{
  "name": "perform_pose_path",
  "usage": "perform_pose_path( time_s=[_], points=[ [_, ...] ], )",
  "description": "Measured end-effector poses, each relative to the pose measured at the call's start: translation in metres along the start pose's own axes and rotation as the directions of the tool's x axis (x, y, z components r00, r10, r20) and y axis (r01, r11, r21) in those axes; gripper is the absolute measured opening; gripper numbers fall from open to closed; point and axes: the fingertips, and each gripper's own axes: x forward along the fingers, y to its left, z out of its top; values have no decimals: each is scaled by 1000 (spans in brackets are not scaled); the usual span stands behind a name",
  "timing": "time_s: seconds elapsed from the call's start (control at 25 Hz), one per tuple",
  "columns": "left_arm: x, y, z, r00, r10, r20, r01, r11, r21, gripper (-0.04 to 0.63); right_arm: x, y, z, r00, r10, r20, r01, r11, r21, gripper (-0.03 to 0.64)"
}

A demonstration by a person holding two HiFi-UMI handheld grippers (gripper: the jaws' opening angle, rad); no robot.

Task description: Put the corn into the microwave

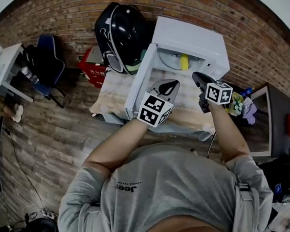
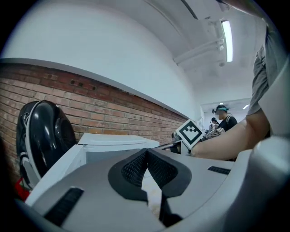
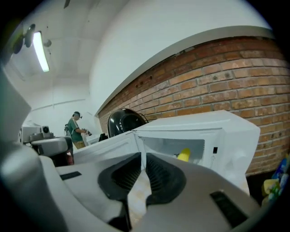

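Observation:
The white microwave (image 1: 199, 38) stands on a wooden table (image 1: 115, 93) with its door (image 1: 141, 79) swung open to the left. A yellow corn cob (image 1: 184, 61) stands upright inside the cavity; the right gripper view also shows the corn (image 3: 183, 155) through the opening. My left gripper (image 1: 169, 84) hovers in front of the door, jaws shut and empty (image 2: 146, 154). My right gripper (image 1: 197, 77) hangs before the cavity's right side, outside it, its jaws together with nothing between them (image 3: 142, 156).
A large black rounded case (image 1: 122, 33) stands left of the microwave, with a red basket (image 1: 93, 67) beside it. A blue chair (image 1: 48, 57) and a white desk (image 1: 4, 63) are at far left, a grey desk (image 1: 277, 112) at right. A person (image 3: 75, 129) stands far off.

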Motion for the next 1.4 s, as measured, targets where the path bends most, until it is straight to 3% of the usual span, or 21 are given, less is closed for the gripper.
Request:
perform_pose_path(
  time_s=[0.12, 0.24, 0.56, 0.72, 1.08, 1.28, 1.4],
  points=[
    [-14, -14, -2, 994, -90, -65, 90, 996, -2, 18, -23, 19, 3, 998, -22, 52, 18, 996, 89, 24],
    [-13, -28, 4, 988, -130, -83, 132, 991, 21, 18, -53, 29, 12, 996, -18, 82, 10, 995, 98, 20],
    [-9, -54, 18, 996, -53, -74, 55, 998, 22, 18, -147, 14, -7, 999, 28, 40, -30, 998, 49, 18],
    [-9, -49, 20, 997, 2, -72, -5, 999, -40, 18, -160, 8, -16, 997, 54, 49, -56, 997, 54, 18],
    [-10, -71, 23, 992, 77, -102, -77, 997, 7, 18, -182, -7, -11, 987, 115, 110, -122, 991, 59, 18],
    [-3, -108, 20, 985, 144, -91, -149, 987, -57, 18, -209, -18, -13, 979, 194, 67, -195, 981, 10, 18],
    [9, -132, 17, 986, 131, -103, -141, 986, -91, 18, -226, -23, -18, 972, 229, 52, -230, 973, -2, 18]
  ],
)
